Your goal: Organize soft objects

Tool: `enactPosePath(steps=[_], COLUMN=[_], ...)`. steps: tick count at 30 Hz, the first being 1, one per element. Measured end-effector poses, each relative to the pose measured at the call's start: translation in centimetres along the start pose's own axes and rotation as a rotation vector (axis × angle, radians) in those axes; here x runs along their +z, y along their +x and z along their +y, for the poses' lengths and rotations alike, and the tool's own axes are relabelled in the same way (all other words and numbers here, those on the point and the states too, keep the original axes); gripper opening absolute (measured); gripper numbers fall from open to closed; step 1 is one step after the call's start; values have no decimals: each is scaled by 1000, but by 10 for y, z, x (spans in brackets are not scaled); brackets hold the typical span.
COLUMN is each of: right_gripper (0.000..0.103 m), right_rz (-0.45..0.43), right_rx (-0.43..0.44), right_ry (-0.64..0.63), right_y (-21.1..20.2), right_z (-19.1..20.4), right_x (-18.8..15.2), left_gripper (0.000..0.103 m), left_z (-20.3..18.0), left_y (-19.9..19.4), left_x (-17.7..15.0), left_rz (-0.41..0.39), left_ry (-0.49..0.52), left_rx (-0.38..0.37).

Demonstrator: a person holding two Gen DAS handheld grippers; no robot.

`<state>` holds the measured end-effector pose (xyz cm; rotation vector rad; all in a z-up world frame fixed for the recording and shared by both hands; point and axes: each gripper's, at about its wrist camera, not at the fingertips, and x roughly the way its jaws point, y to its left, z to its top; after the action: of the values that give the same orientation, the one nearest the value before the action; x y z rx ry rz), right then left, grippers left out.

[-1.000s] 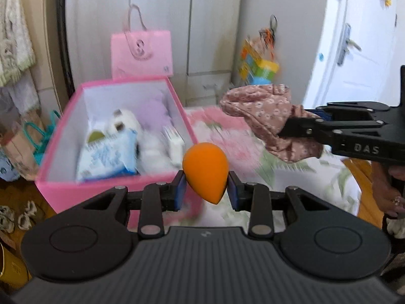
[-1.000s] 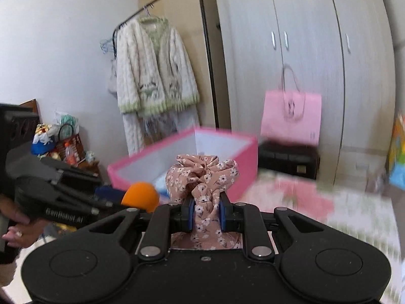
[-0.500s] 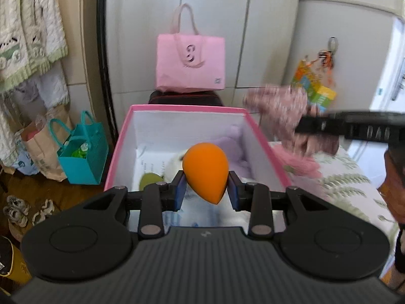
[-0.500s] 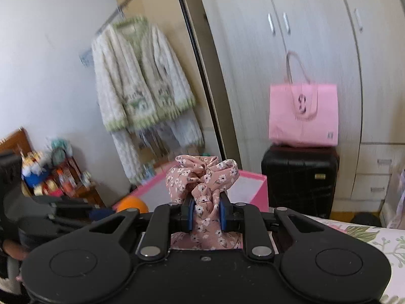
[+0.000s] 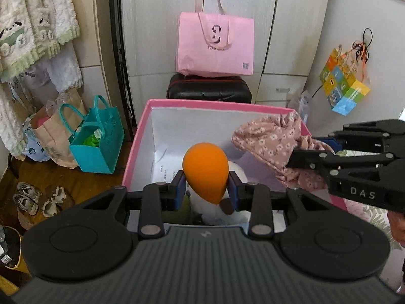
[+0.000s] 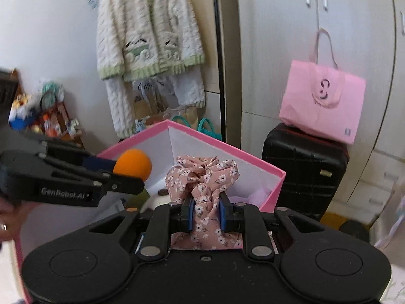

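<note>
My left gripper [image 5: 205, 190] is shut on an orange egg-shaped sponge [image 5: 205, 171] and holds it over the near side of an open pink box [image 5: 141, 131] with white inner walls. My right gripper [image 6: 204, 212] is shut on a pink floral scrunchie [image 6: 202, 177] and holds it above the same box [image 6: 227, 149], toward its right side. In the left wrist view the scrunchie [image 5: 268, 141] and right gripper [image 5: 316, 152] come in from the right. The sponge [image 6: 133, 163] shows at the left in the right wrist view. White and lilac soft things lie inside the box.
A pink tote bag [image 5: 215, 43] sits on a black suitcase [image 5: 210, 88] behind the box, against grey wardrobes. A teal bag [image 5: 96, 139] and a brown paper bag [image 5: 50, 136] stand on the wooden floor at the left, with shoes [image 5: 38, 197]. A knitted cardigan [image 6: 149, 33] hangs at the left.
Both grippers have moved from over the flowered bed cover to above the open pink box, each still holding its object. The box now lies straight ahead and closer.
</note>
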<state>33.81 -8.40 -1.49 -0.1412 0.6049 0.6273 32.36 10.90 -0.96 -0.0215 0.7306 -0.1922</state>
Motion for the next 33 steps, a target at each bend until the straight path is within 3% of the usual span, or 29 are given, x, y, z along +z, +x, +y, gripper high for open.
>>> enactPosePath(steps=[3,7,8,10,12,17,25,33], right_gripper=[26,35,38,45,46,46,50,61], right_rz=[12,9,-8,-44,-74,-131,-189,-190], right_rx=[12,-6,-7,25,23,22,-53,-124], right_ry=[-20,-45,-25,12,25,37,50,125], right_y=[8,11,6,-7,-21,-66,-121,-151], right_z=[2,6,4,-2,-4,0,27,36], right_x=[3,2,1,0,-3,-21,-50,-73], left_gripper=[38,52,60,63,64,79,92,95], left_z=[1,0,-1,-1,-4,-4,-21,-56], left_y=[5,1,-3,-13,-25,-57,-100,-138], left_x=[1,0,-1,-4,-9,-28,-51,-68], left_rz=[15,-10,-17,-38,-58,-108,-161,-215], left_ry=[-11,-20,-16,-10,2,-9,1,59], left_rx=[-8,51,53,41,41,30,6,-26])
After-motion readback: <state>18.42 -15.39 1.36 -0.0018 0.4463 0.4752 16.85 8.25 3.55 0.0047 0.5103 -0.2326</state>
